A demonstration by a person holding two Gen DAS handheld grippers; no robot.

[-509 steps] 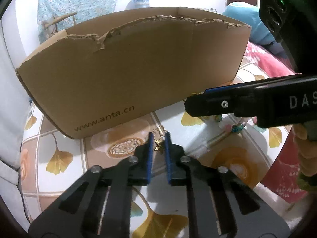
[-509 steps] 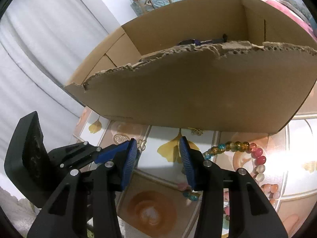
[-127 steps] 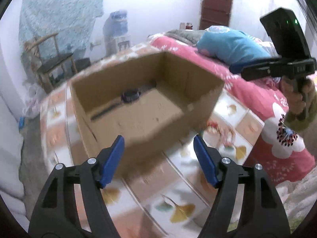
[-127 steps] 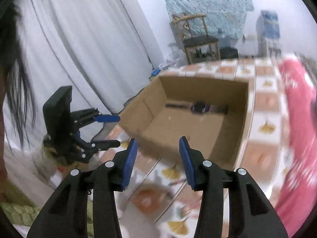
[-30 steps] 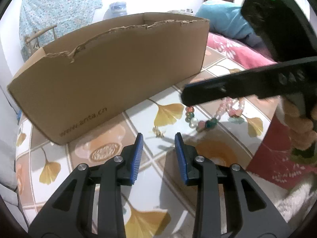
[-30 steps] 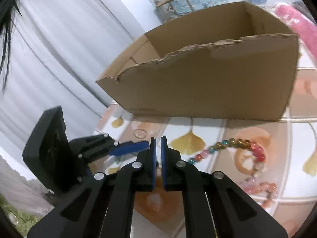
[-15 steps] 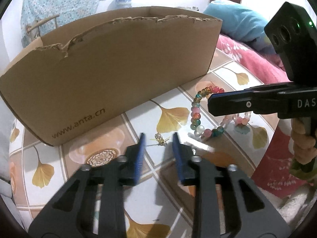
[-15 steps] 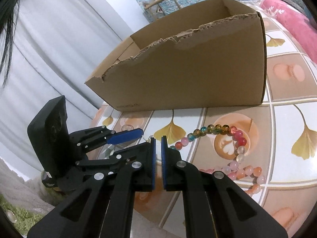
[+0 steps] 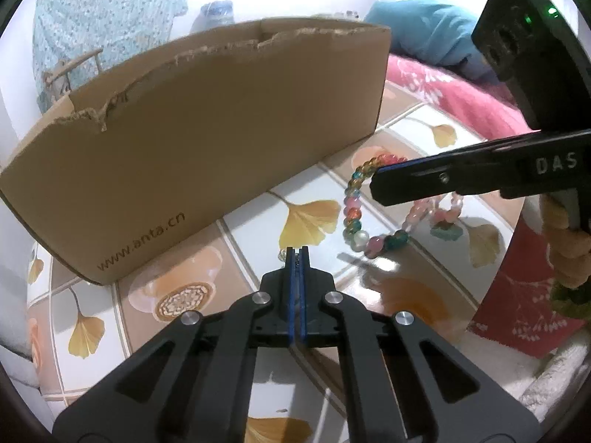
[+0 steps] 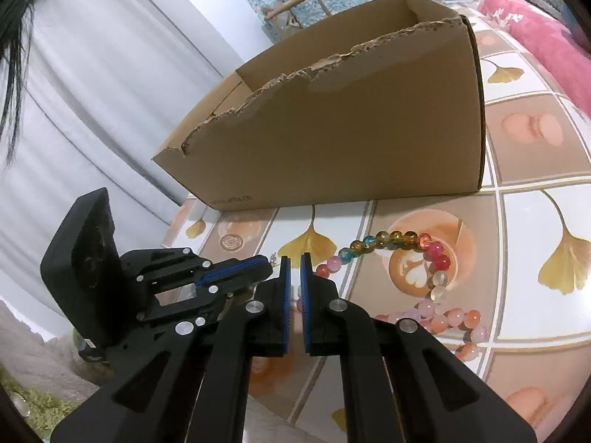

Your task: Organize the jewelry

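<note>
My left gripper (image 9: 296, 251) is shut on a small gold earring (image 9: 282, 256) that lies on the tabletop in front of the cardboard box (image 9: 207, 140); only a bit of it shows beside the tips. In the right wrist view the left gripper (image 10: 266, 264) pinches the earring (image 10: 273, 258). My right gripper (image 10: 294, 258) is shut and empty, held just above the table beside a multicoloured bead bracelet (image 10: 391, 239). That bracelet (image 9: 351, 214) and a pink bead bracelet (image 9: 439, 210) lie right of the left gripper. The right gripper (image 9: 376, 181) hovers over them.
The tabletop (image 9: 184, 299) has a tile pattern with ginkgo leaves. A red bedspread (image 9: 461, 96) and a blue pillow (image 9: 417, 29) lie to the right. A white curtain (image 10: 92, 110) hangs to the left. A wooden chair (image 10: 295, 5) stands behind the box.
My left gripper has closed from open onto the small gold earring. The right gripper has stayed shut and shifted a little to the right over the bracelets.
</note>
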